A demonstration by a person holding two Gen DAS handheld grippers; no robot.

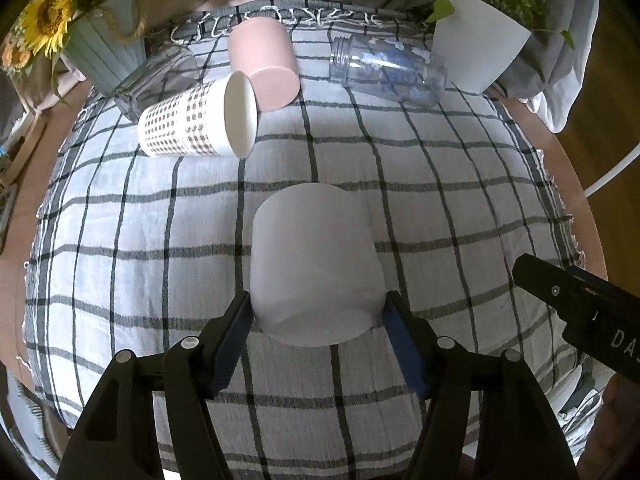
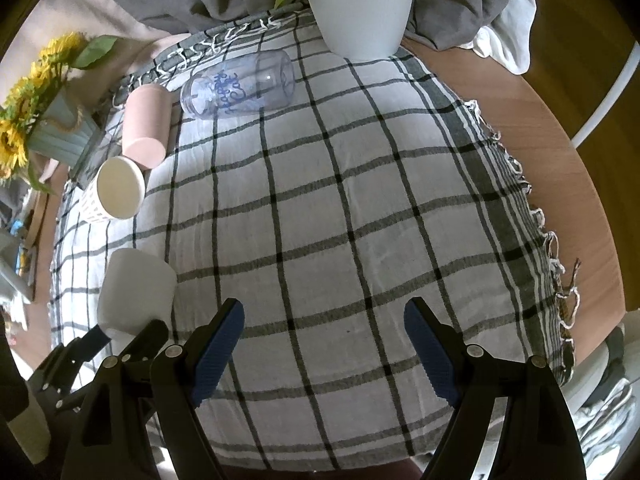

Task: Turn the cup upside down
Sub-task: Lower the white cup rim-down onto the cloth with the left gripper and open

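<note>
A plain white cup [image 1: 316, 260] lies on its side on the checked cloth [image 1: 440, 184], its closed base toward my left camera. My left gripper [image 1: 318, 312] has its blue-padded fingers pressed on both sides of the cup's base end. The same cup shows at the lower left of the right wrist view [image 2: 136, 292], with the left gripper on it. My right gripper [image 2: 324, 316] is open and empty above bare cloth [image 2: 340, 208], to the right of the cup.
At the back lie a checked paper cup [image 1: 192, 124], a pink cup [image 1: 266, 64], a clear glass [image 1: 156, 80] and a clear printed bottle [image 1: 388, 70]. A sunflower pot [image 1: 100, 48] and a white plant pot [image 1: 480, 40] stand at the far corners. Wooden table edge [image 2: 560, 152] on the right.
</note>
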